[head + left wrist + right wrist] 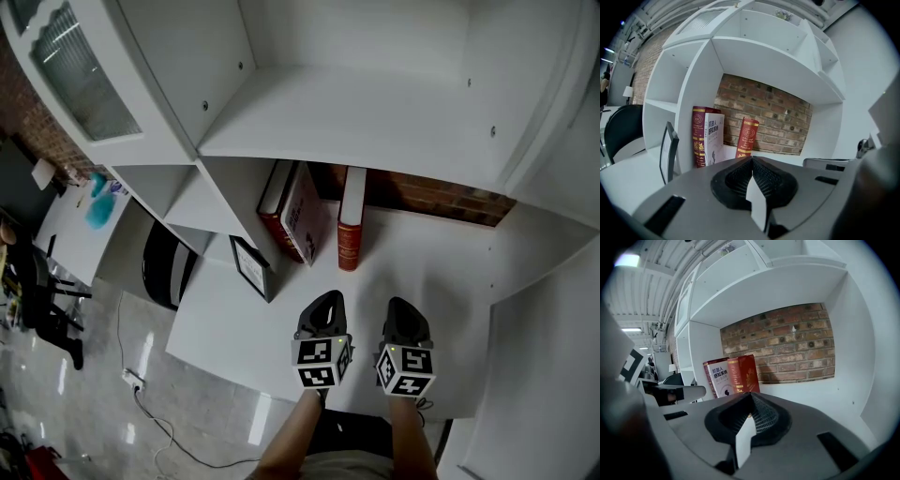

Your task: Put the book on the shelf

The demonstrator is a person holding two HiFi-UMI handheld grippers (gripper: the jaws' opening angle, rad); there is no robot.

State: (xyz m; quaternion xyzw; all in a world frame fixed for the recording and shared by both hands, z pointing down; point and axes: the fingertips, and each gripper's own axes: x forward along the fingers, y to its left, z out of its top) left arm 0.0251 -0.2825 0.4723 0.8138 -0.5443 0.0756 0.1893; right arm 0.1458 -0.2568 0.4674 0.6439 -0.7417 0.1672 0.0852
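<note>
Books shelved, tools empty
I see the shelf bay (pixel 441 255) holding one upright red book (pixel 351 225) beside two leaning books (pixel 292 217), their tops hidden. The left tool (pixel 325 302) and right tool (pixel 403 306) are both closed, gripping nothing.

I see the red book (pixel 351 225) standing on the white shelf (pixel 441 258), upright or very nearly so, its spine facing out toward me. It is a hardcover, with gold bands and a gold emblem on the spine (pixel 748 137) and pale page edges showing at the top. It stands on its own in the open bay, its far edge toward the brick back wall (pixel 778 122), with a clear gap from the two other books (pixel 292 214) leaning at the left divider.
</note>
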